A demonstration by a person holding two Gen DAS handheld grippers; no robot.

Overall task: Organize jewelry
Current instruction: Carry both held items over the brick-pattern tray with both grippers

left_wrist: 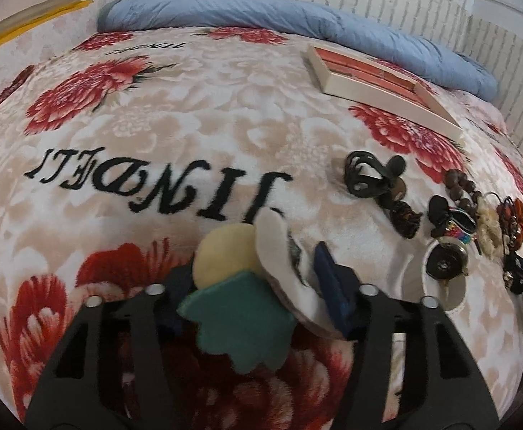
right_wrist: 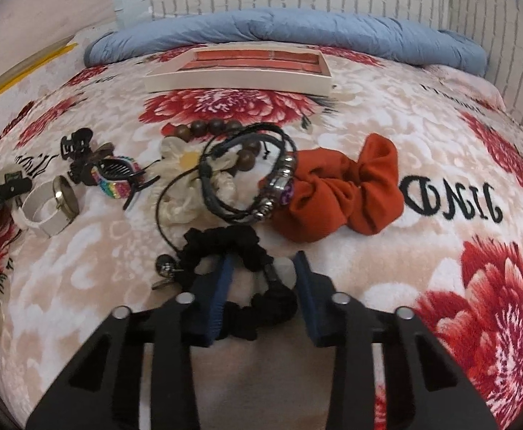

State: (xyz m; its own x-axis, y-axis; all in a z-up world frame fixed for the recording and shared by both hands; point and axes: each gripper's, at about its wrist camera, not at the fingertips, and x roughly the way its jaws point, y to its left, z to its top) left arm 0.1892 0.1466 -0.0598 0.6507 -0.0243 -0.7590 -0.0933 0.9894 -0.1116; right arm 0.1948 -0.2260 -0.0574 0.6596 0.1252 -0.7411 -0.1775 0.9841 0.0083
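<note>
My left gripper point(left_wrist: 261, 286) is shut on a felt ornament point(left_wrist: 247, 286) of cream, teal and white pieces, held above the bed. My right gripper point(right_wrist: 265, 279) is open, its fingers around a black scrunchie point(right_wrist: 232, 261) lying on the blanket. Ahead of it lie black cord bracelets point(right_wrist: 250, 175), an orange scrunchie point(right_wrist: 343, 193), a cream scrunchie point(right_wrist: 189, 179), a brown bead bracelet point(right_wrist: 207, 129), a rainbow hair claw point(right_wrist: 118, 179) and a white cuff point(right_wrist: 42, 208). A white tray with orange lining point(right_wrist: 239, 71) stands beyond; it also shows in the left wrist view point(left_wrist: 379, 82).
The floral blanket point(right_wrist: 404, 114) covers the bed. A blue duvet roll point(right_wrist: 279, 28) lies along the white brick wall. In the left wrist view, black hair claws point(left_wrist: 365, 175) and the jewelry pile point(left_wrist: 476, 222) lie to the right.
</note>
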